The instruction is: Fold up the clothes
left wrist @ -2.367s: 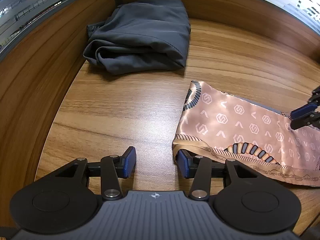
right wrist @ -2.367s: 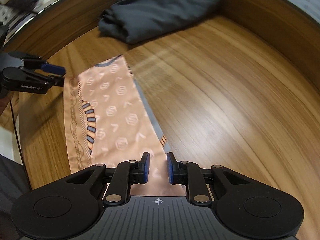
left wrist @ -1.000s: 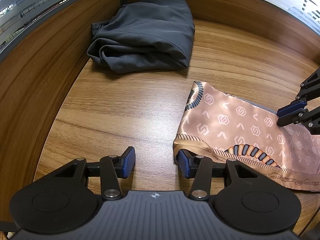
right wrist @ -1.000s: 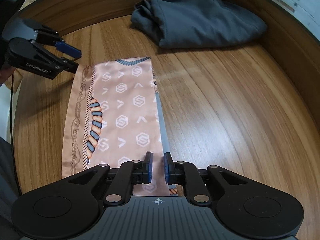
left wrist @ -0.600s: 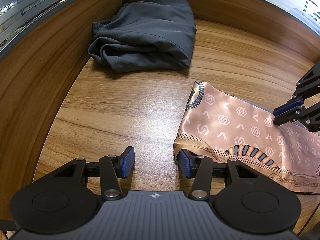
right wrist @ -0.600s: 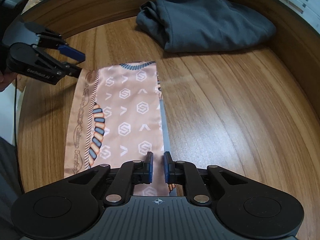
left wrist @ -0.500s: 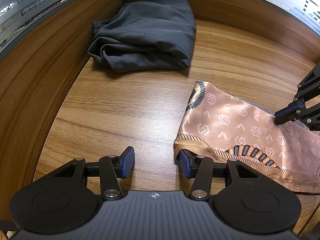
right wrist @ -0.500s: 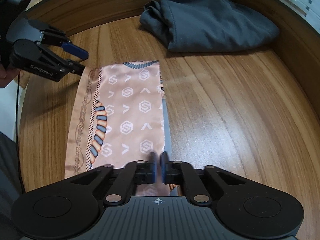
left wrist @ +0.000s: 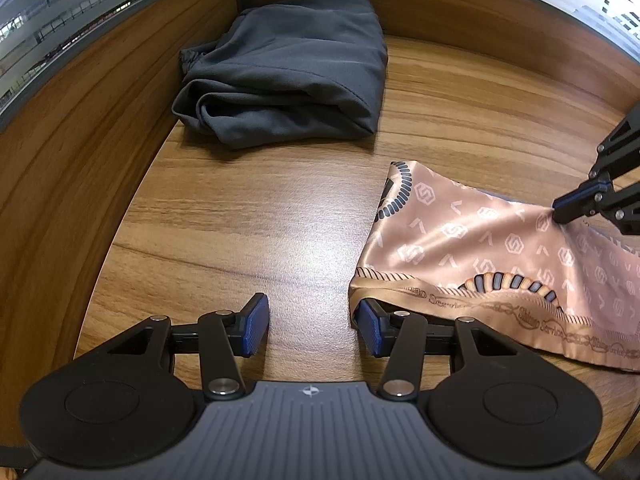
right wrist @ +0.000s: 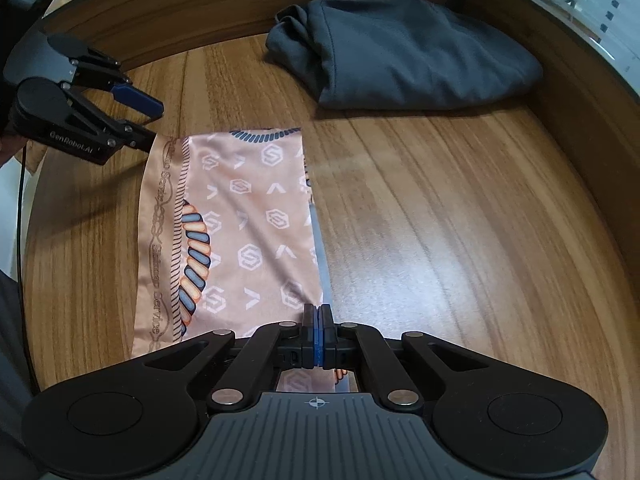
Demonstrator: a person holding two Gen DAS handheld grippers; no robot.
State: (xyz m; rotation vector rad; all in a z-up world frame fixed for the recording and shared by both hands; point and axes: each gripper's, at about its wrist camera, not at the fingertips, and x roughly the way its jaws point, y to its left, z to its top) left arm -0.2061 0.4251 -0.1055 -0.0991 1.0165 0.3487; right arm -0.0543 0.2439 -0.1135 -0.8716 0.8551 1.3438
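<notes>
A peach satin scarf with a logo print and a rope border lies folded in a long strip on the wooden table. My left gripper is open at the strip's near corner, and its right finger sits under the folded edge. At the right edge of that view my right gripper pinches the far edge, where the fabric puckers. The right wrist view shows the right gripper shut on the scarf at its right edge. My left gripper stands open at the scarf's far left corner.
A folded dark grey garment lies at the back of the table against the raised wooden wall; it is also in the right wrist view as the grey garment. Bare wood lies right of the scarf. A cable hangs at the left.
The right gripper's jaws have come together on the scarf's edge, and the fabric there now puckers. The left gripper has stayed open at the same corner.
</notes>
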